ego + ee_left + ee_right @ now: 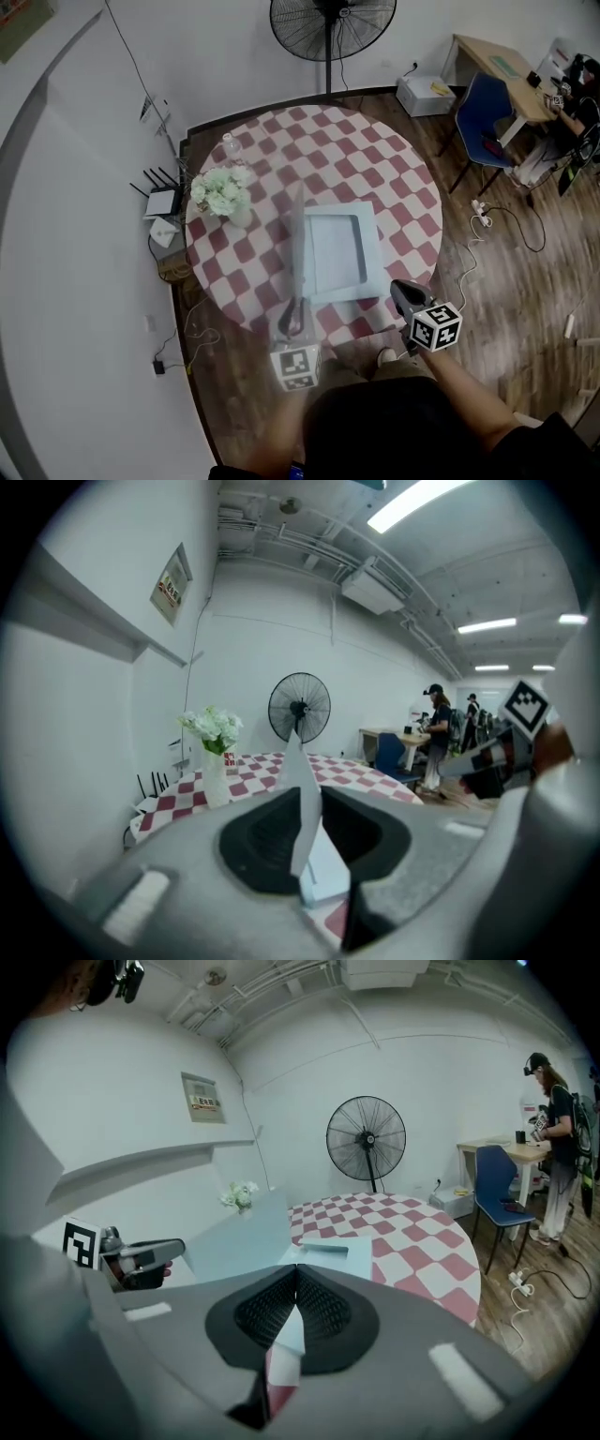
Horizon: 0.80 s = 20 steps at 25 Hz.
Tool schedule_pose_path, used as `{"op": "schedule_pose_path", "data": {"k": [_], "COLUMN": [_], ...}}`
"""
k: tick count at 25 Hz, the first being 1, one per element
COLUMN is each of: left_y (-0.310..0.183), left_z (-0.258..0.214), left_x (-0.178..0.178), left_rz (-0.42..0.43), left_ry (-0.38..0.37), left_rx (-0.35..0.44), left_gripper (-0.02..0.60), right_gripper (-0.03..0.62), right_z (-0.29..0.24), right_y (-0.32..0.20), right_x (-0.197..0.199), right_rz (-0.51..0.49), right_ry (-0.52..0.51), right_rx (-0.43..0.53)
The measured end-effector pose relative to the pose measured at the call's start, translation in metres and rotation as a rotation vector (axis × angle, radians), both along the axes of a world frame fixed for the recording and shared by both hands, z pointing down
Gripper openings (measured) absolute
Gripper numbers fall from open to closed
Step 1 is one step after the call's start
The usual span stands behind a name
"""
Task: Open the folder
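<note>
Straddling the raised cover point(302, 761), your left gripper point(307, 797) has its jaws spread. The cover's free edge stands in the gap between the pads, close to the left one, and is not squeezed. The head view puts this gripper, blurred, at the near left corner of the folder point(339, 251), over the near rim of the counter point(394, 169).

Cover: pale blue, standing close to upright along the folder's left side.

Your right gripper point(298, 1271) has its tips pressed together, the pads meeting at their front edge. Through the opening behind the tips you see pale blue sheet and checked cloth. In the head view it sits just off the folder's near right corner. You cannot tell whether it touches the folder.

Folder base: flat on the counter, at the middle and toward your side. It shows a pale sheet inside a lighter border.

Counter: round, with a red-and-white check cloth.
- A vase point(237, 216) of white flowers stands at the left, near the cover's far end but apart from it.
- A clear bottle point(230, 146) stands just beyond the vase.

Room:
- A fan point(333, 26) stands on the floor past the far rim.
- A blue chair point(486, 112) and a desk point(492, 61) are off to the right.
- A person point(553, 1147) stands at that desk in both gripper views.
</note>
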State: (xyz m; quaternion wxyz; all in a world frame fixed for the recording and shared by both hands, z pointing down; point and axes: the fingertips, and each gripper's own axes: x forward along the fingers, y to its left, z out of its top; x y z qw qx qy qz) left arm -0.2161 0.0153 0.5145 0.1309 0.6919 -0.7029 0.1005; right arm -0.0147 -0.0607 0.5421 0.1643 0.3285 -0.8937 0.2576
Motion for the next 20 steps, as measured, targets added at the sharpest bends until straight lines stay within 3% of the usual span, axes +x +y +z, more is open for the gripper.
{"op": "schedule_pose_path", "data": {"k": [4,8,11,17,20], "left_y": [-0.01,-0.012,-0.018,-0.027,-0.024], "left_z": [0.006,0.017,0.03,0.023,0.015], "left_x": [0.031,0.064,0.082,0.091,0.088], "left_rz": [-0.004,-0.038,-0.073,-0.145,-0.175], "left_ry": [-0.038,-0.056,-0.06,-0.161,-0.126], "left_rx": [-0.027,-0.062,-0.063,-0.095,-0.094], "left_gripper": [0.091,0.117,0.073,0.01,0.003], "right_gripper": [0.0,0.0,0.0,0.0,0.0], "right_z": [-0.016,-0.025,-0.032,-0.032,-0.028], "right_y": [0.007,0.01,0.007,0.008,0.011], "right_x": [0.018,0.046,0.068,0.103,0.11], "right_rz": [-0.06,-0.059,-0.058,-0.071,-0.089], "right_ry": [-0.035,-0.121,-0.153,-0.146,-0.138], "right_rx": [0.019,-0.043,-0.037,-0.03,-0.028]}}
